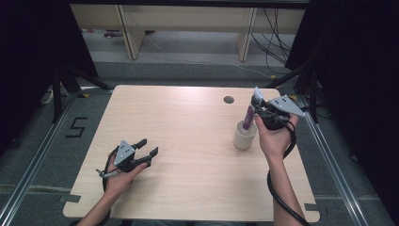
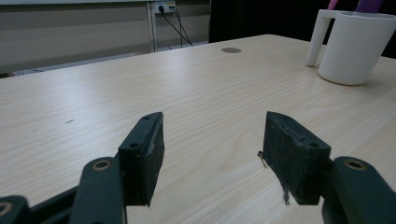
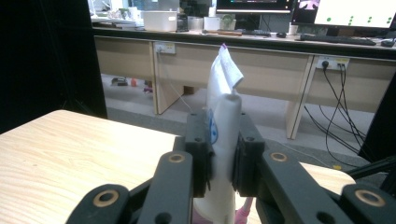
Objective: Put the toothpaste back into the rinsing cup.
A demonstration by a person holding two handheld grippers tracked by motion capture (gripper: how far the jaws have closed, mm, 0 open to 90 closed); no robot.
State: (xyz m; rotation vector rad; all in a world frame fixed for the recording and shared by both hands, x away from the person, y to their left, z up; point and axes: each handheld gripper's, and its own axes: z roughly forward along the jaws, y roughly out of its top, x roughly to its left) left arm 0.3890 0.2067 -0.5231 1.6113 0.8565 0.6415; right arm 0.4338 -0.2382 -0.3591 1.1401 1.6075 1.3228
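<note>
here the right gripper (image 1: 260, 113) pinches a white and purple tube (image 3: 223, 135) between its jaws; the tube stands upright, its lower end inside the white cup (image 1: 245, 135) just below the jaws. the left gripper (image 1: 146, 149) rests on the table (image 1: 188, 141), jaws spread, nothing between them, the cup well ahead.

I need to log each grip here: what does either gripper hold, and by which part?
The right gripper pinches a white tube across its middle, over the white cup. The left gripper is open and holds nothing.
</note>
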